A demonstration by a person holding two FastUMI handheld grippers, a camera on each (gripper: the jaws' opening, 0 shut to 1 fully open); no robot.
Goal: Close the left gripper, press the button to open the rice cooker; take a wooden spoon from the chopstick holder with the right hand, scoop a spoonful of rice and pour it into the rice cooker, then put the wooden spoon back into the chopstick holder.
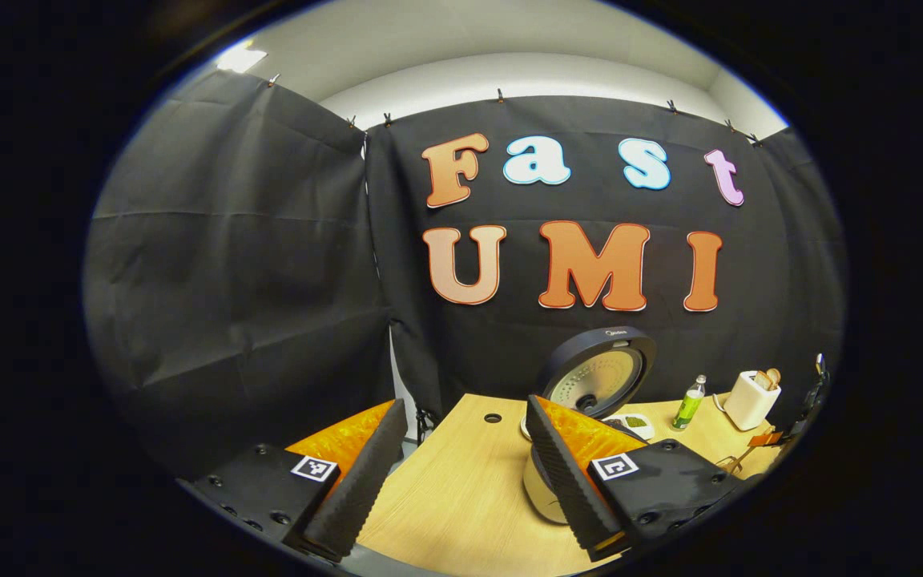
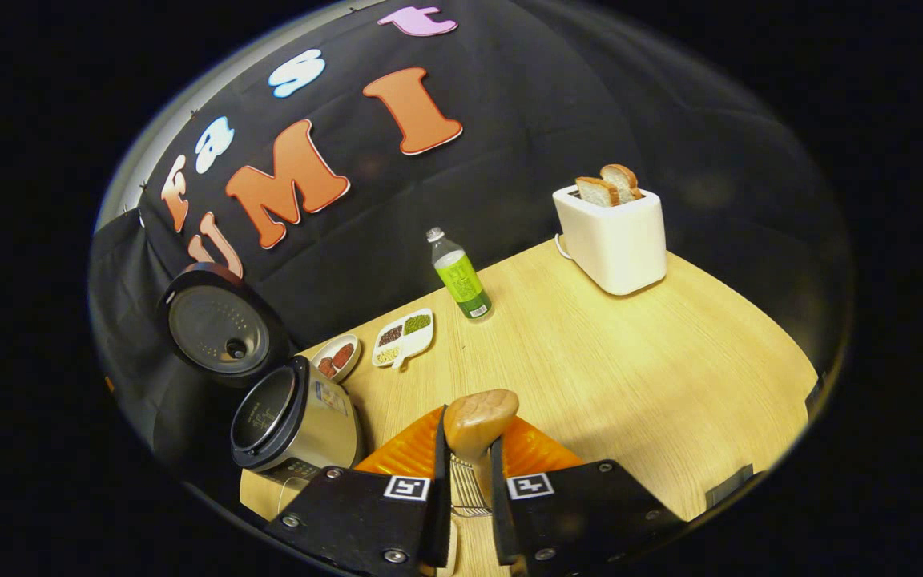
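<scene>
Right gripper view shows the right gripper [image 2: 468, 469] with its two fingers pressed on the handle of a light brown wooden spoon [image 2: 479, 420], whose rounded bowl stands up just above the fingertips. Below the spoon, between the fingers, some thin metal wires [image 2: 465, 489] are visible; I think they belong to the chopstick holder, but I cannot tell for sure. The silver rice cooker with a black round lid [image 2: 289, 421] is to the left on the pale wooden table [image 2: 630, 361], and its lid is already raised, so the pot is open. In the left gripper view the left gripper [image 1: 461, 473] has its fingers spread well apart and holds nothing. It hangs near the cooker and does not touch it. My judgement is that the step in hand is either lifting the spoon out of the holder or putting it back; I cannot see any rice in the spoon bowl. For a good result, the grip must be firm on the handle, and the spoon should travel straight along the wires, without tilting, so that it does not catch on them. The left gripper should wait aside, away from the open pot.
</scene>
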